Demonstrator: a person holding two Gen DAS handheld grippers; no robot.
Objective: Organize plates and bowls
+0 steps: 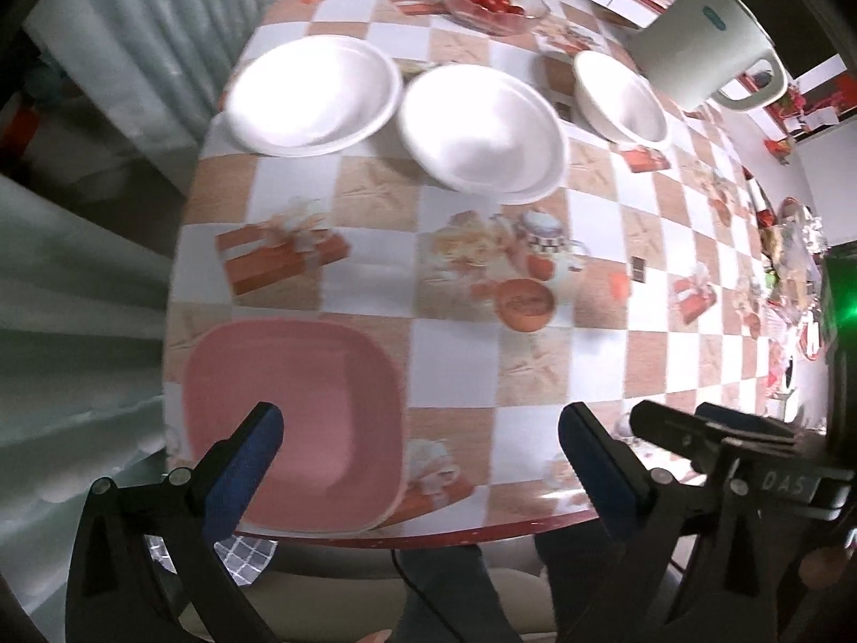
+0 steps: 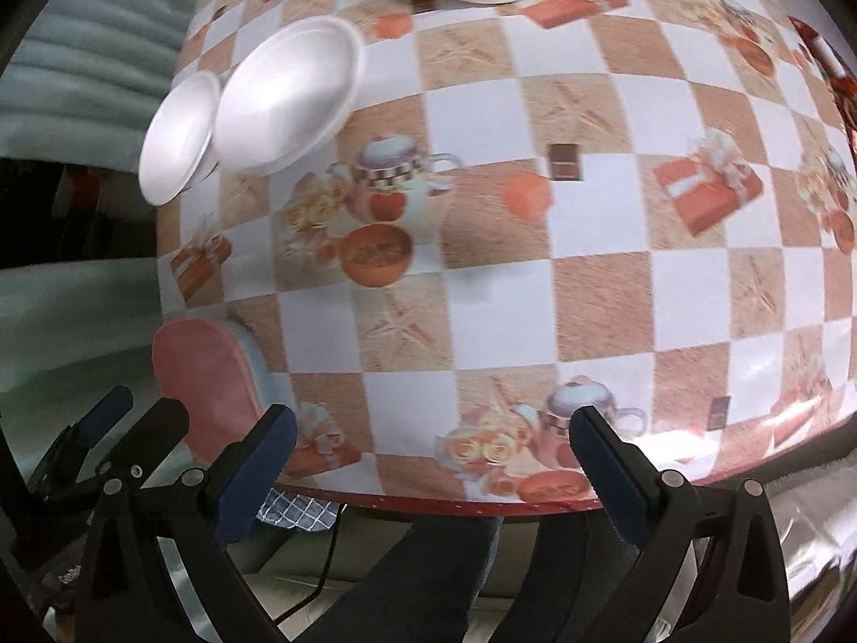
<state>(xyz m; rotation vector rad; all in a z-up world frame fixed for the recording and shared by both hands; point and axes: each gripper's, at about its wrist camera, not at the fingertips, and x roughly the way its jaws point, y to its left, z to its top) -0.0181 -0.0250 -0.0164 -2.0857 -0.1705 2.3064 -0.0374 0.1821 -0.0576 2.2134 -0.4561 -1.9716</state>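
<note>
Through my left wrist camera I see the pink square plate (image 1: 292, 423) under my left gripper (image 1: 420, 436), fingers wide apart and empty, plus three white bowls (image 1: 482, 128), a glass bowl of tomatoes (image 1: 495, 0) and a white kettle (image 1: 707, 35). My right view cuts the plate at its edge; the right gripper (image 2: 431, 453) is spread, holding nothing.

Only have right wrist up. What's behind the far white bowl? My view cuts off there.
Observer: In the left wrist view, a glass bowl of tomatoes sits beyond the white bowls.
Operator: Anything else back there?
Observer: A white pitcher stands just behind the far white bowl.
Operator: Pink dish, whole shape?
Observer: The pink dish is a rounded square, empty, at the table's near edge; the left gripper hangs open partly over it.
</note>
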